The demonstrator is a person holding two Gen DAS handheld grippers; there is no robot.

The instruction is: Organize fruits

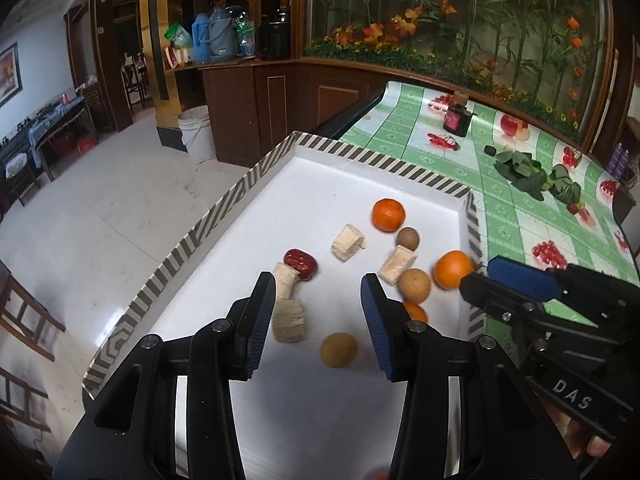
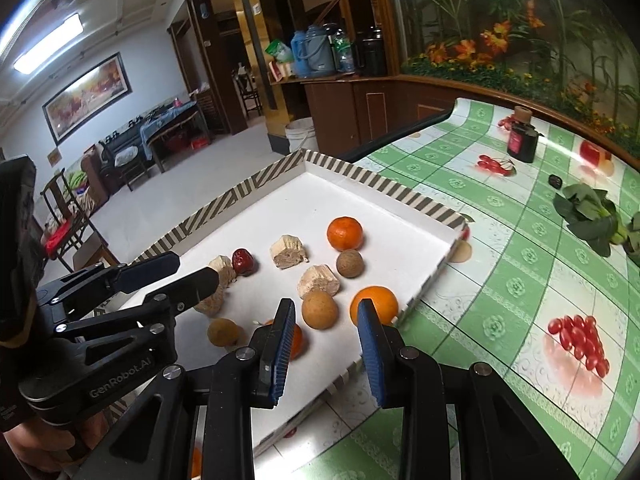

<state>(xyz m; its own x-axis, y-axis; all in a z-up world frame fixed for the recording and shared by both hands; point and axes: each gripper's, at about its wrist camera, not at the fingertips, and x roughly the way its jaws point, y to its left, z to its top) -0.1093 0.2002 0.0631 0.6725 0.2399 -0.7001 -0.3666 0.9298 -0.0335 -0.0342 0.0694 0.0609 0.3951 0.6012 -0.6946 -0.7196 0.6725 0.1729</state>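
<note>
A white tray with a striped rim [image 1: 256,172] [image 2: 256,188] holds mixed food. Three oranges lie in it: a far one [image 1: 388,215] [image 2: 345,233], one by the right rim [image 1: 453,269] [image 2: 374,305], and a near one [image 1: 416,313] [image 2: 297,340]. There are also brown round fruits [image 1: 414,285] [image 2: 320,310], a red date [image 1: 301,263] [image 2: 243,261] and several beige blocks [image 1: 347,242] [image 2: 287,252]. My left gripper [image 1: 319,294] [image 2: 192,276] is open and empty above the near part of the tray. My right gripper [image 2: 326,320] [image 1: 478,280] is open and empty over the tray's right rim, close to the orange there.
The tray lies on a green checked tablecloth [image 2: 500,272]. A dark bottle [image 2: 522,140] and leafy greens [image 2: 590,216] sit farther back on the right. The table's left edge drops to the floor [image 1: 100,208], where a white bucket [image 1: 196,132] stands.
</note>
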